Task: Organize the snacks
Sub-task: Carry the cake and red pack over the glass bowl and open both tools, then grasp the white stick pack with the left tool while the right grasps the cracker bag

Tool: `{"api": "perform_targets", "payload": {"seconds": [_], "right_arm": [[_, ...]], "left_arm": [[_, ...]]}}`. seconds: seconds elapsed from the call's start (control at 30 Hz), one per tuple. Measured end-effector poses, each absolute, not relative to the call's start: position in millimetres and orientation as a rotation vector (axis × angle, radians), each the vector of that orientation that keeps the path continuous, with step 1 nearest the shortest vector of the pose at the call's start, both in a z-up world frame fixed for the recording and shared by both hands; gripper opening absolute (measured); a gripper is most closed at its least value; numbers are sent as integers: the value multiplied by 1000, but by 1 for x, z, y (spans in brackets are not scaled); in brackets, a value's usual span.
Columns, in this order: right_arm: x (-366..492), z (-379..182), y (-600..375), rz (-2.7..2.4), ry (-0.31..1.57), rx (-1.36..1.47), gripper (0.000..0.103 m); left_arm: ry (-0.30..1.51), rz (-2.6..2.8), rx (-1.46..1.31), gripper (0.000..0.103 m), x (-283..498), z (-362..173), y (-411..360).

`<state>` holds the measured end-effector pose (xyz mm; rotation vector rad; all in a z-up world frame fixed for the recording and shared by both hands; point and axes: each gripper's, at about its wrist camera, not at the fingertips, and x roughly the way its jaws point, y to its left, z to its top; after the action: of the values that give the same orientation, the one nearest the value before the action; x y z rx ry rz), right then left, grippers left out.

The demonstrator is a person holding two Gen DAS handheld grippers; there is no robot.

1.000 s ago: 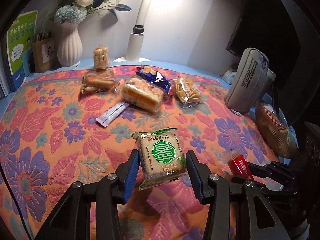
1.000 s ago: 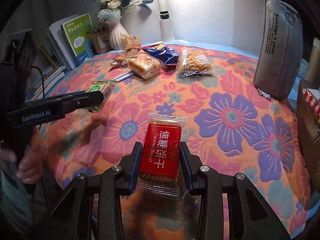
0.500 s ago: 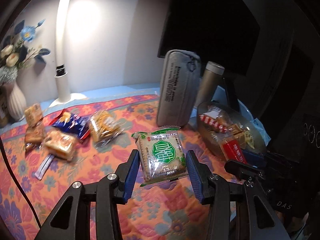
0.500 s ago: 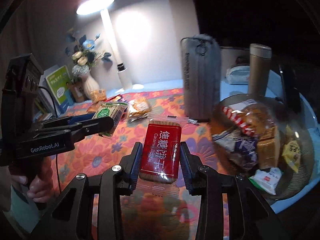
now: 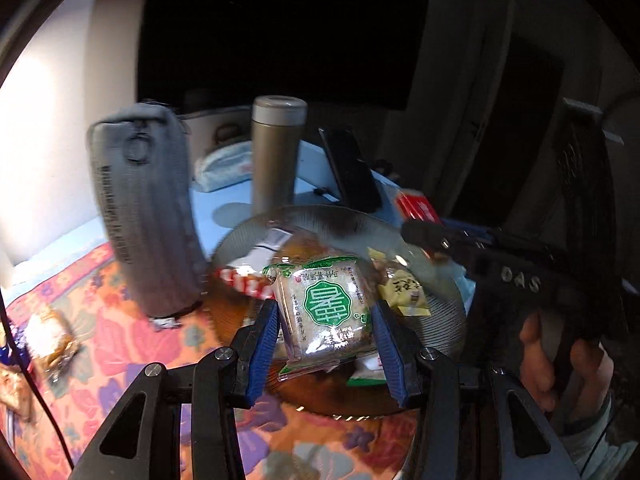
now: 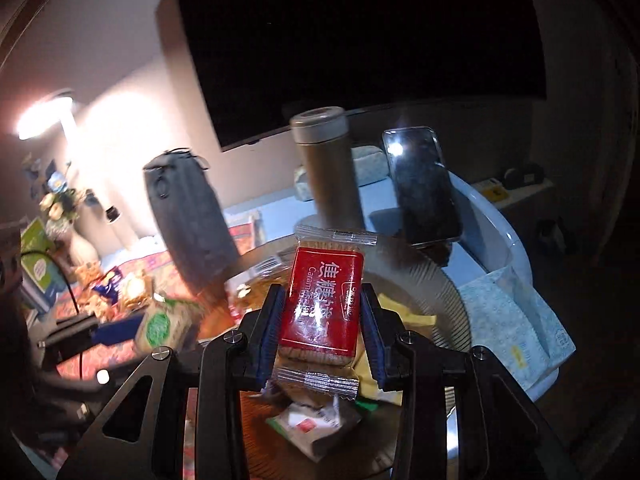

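Note:
My left gripper (image 5: 326, 334) is shut on a green-label biscuit pack (image 5: 326, 312) and holds it over the glass snack bowl (image 5: 448, 304), which holds several wrapped snacks. My right gripper (image 6: 320, 320) is shut on a red caramel biscuit pack (image 6: 322, 302) and holds it above the same bowl (image 6: 432, 280). In the left wrist view the right gripper and its red pack (image 5: 416, 208) show at the bowl's far right. In the right wrist view the left gripper's green pack (image 6: 160, 324) shows at the left.
A grey pencil case (image 5: 144, 216) stands upright left of the bowl. A bronze thermos (image 5: 276, 156) and a propped phone (image 5: 352, 168) stand behind it. Loose snacks (image 5: 48, 336) lie on the floral cloth at the left. A tissue pack (image 6: 516, 320) lies right of the bowl.
Both grippers have swung right from the floral cloth to above the glass bowl, each still holding its pack. The bowl now lies right under the fingers.

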<state>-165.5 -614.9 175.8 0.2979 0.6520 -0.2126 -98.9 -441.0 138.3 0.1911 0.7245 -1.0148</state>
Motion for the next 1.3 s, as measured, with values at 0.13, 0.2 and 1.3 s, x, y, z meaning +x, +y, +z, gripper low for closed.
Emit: {"api": "perform_targets", "payload": {"seconds": [0.13,0.2,1.3], "right_arm": [[-152,171,-629,-225,657,321,36],[-143,168,-635,-235,659,326,38],[-133,169,-496,-5,730,257,48]], "left_arm": [[733,-1037,227,46,-102,128,-468],[723,-1051,229,46,-102,126,-477],[733,-757,-89,72,-60,119,-257]]}}
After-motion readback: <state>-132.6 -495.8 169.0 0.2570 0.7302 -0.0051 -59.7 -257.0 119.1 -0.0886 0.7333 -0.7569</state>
